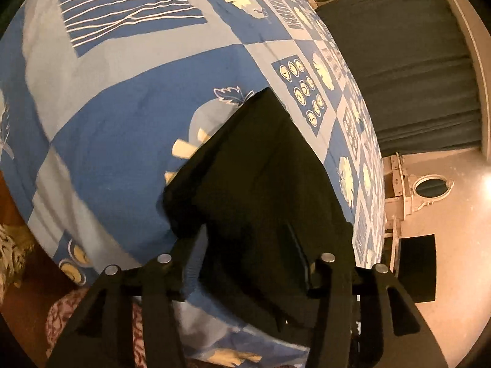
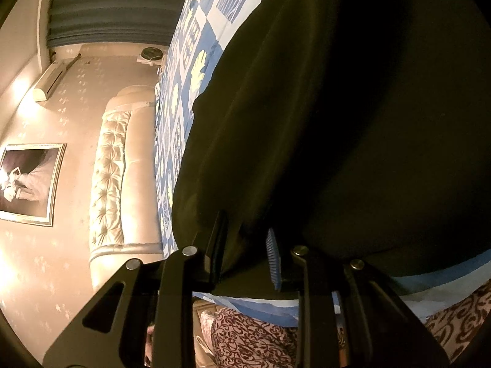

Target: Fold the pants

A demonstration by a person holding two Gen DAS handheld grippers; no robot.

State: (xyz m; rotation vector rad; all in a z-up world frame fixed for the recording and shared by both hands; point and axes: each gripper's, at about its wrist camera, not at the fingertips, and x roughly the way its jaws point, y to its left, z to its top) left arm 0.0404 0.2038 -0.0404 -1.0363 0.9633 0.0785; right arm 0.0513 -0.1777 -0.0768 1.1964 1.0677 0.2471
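Two fisheye views look along a pair of handheld grippers over a bed (image 1: 129, 98) covered in a blue patchwork bedspread with cream leaf and shell prints.

In the left wrist view, the black pants (image 1: 264, 190) lie on the bedspread near its edge, folded into a compact dark rectangle with one corner pointing away from the camera. The left gripper (image 1: 251, 260) reaches over the near end of the pants. Its jaws stand apart on either side of the cloth, and it is too dark there to tell whether they press on it.

In the right wrist view, the pants (image 2: 353, 122) fill most of the frame as a dark mass on the bedspread. The right gripper (image 2: 245, 251) has its jaws drawn in around a fold of the black fabric at the near edge, with the cloth pinched between them (a ribbed blue pad shows on the right-hand finger).

Beyond the bed, the right view shows a tufted headboard (image 2: 113, 165), a framed picture (image 2: 29, 182) on a pale wall, and pleated grey curtains (image 2: 113, 6). A maroon-and-pink patterned cloth (image 2: 254, 337) sits below the bed's edge.
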